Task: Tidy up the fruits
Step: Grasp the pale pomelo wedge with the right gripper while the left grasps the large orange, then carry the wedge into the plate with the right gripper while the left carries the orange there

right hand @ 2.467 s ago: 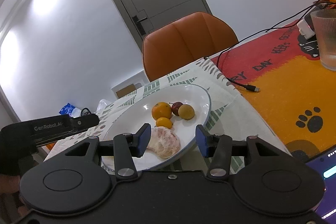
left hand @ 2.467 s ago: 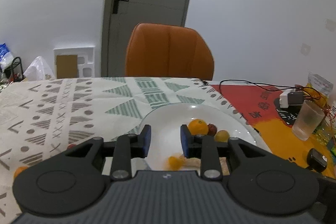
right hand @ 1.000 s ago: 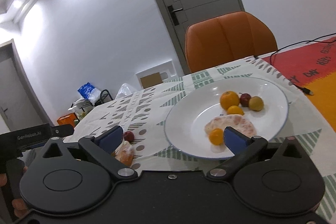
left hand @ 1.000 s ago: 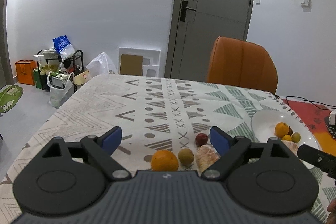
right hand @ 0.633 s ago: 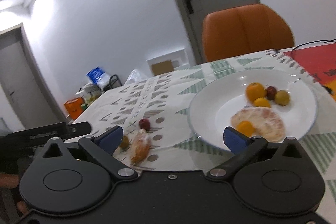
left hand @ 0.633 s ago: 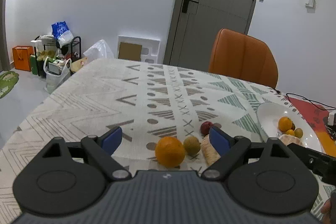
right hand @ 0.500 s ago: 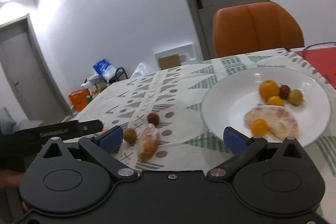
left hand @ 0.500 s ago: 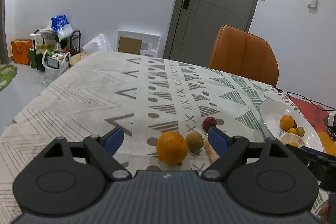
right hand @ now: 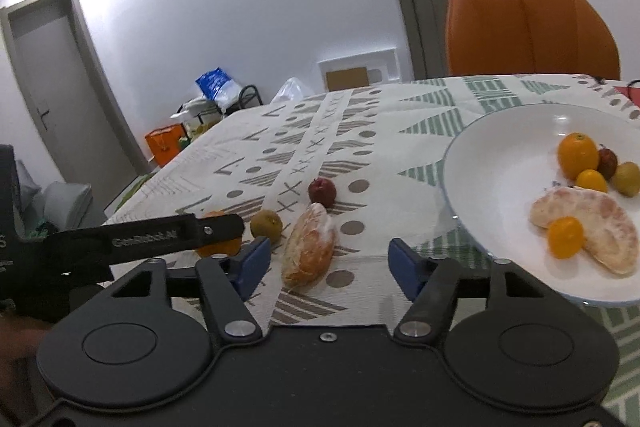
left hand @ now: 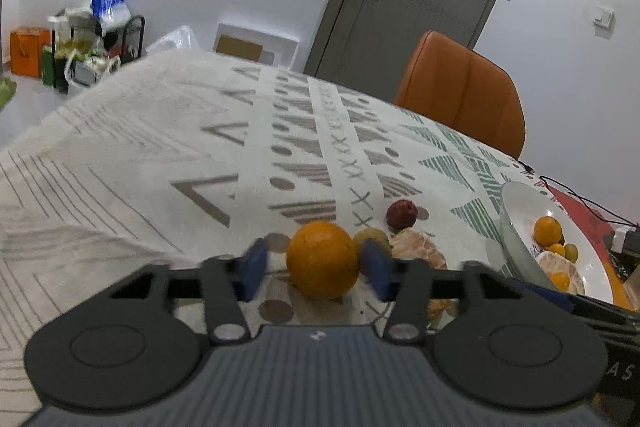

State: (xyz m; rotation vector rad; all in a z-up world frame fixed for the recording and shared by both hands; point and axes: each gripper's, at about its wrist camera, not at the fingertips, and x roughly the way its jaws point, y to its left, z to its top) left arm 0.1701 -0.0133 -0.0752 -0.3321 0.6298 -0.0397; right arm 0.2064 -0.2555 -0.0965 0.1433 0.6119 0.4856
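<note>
A large orange (left hand: 322, 259) lies on the patterned tablecloth between the blue pads of my left gripper (left hand: 314, 269). Its jaws are closing; a gap still shows at the left pad. Beside the orange lie a small greenish fruit (left hand: 370, 237), a dark red fruit (left hand: 401, 214) and a peeled citrus piece (left hand: 418, 251). My right gripper (right hand: 328, 265) is closing too, with that peeled piece (right hand: 308, 247) between its pads, untouched. To the right, a white plate (right hand: 500, 147) holds an orange, several small fruits and peeled segments. The left gripper's black finger (right hand: 160, 235) partly hides the orange.
An orange chair (right hand: 528, 27) stands behind the table's far side. A red and orange mat with a black cable (left hand: 580, 203) lies beyond the plate. The table's left edge drops to the floor, where bags and a rack (left hand: 80, 39) stand by the wall.
Both grippers' jaws have narrowed. The left one sank toward the orange, which now sits between its pads. The right one swung left from the plate to the peeled piece.
</note>
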